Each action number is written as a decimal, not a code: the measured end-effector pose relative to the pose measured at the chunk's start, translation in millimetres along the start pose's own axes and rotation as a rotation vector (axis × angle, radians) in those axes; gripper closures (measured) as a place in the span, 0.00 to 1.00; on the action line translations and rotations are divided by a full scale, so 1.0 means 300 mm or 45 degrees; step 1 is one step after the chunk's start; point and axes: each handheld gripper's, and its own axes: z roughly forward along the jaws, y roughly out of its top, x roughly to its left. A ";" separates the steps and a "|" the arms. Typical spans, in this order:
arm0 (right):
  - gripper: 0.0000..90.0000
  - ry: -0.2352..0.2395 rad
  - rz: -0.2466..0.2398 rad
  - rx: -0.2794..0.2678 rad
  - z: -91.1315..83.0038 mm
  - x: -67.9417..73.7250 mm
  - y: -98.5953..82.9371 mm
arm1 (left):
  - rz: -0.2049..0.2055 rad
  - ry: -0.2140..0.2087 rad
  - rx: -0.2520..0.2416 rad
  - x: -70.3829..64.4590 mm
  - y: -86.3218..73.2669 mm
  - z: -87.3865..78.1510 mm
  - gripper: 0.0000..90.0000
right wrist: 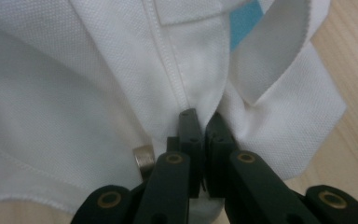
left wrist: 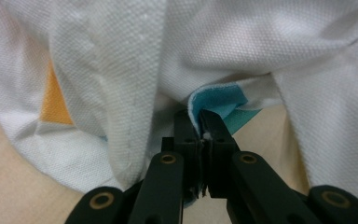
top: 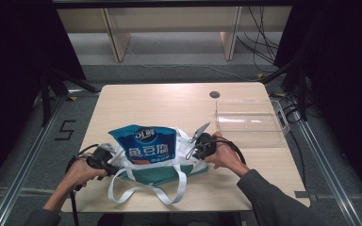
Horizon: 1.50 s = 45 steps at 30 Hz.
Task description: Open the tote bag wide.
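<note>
A white canvas tote bag (top: 169,172) with teal panels lies on the near half of the wooden table (top: 169,103), its two white handle loops (top: 143,193) trailing toward the person. A blue snack pouch (top: 146,143) printed with white characters stands partway out of the bag's mouth, leaning toward the far side of the table. The left gripper (top: 104,159) sits at the bag's left edge, held by the person's left hand (top: 78,173); in the left gripper view its jaws are pressed together on a fold of the bag's cloth, where a teal-edged hem (left wrist: 214,100) is pinched between the fingertips (left wrist: 186,123). An orange patch (left wrist: 53,100) on the white fabric shows to the left of those jaws. The right gripper (top: 199,147) is at the bag's right edge, held by the right hand (top: 224,155); the right gripper view shows its jaws clamped on the bag's white fabric beside a stitched seam (right wrist: 168,65), with a handle strap (right wrist: 279,51) folded to the right of them and a small metal snap (right wrist: 143,158) just left of them. A clear plastic bin (top: 250,121) stands on the table beyond the bag and to its right, well apart from the pouch.
</note>
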 end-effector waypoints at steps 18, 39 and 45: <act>0.85 -0.100 0.068 -0.062 -0.007 -0.058 0.036 | -0.013 -0.002 -0.051 0.028 0.025 -0.022 0.79; 0.53 0.221 -0.143 -0.259 -0.165 0.198 0.114 | 0.072 0.090 -0.154 0.040 0.175 -0.185 0.52; 0.80 0.162 -0.319 -0.113 -0.054 0.233 0.141 | 0.028 0.005 -0.213 0.093 0.204 -0.119 0.78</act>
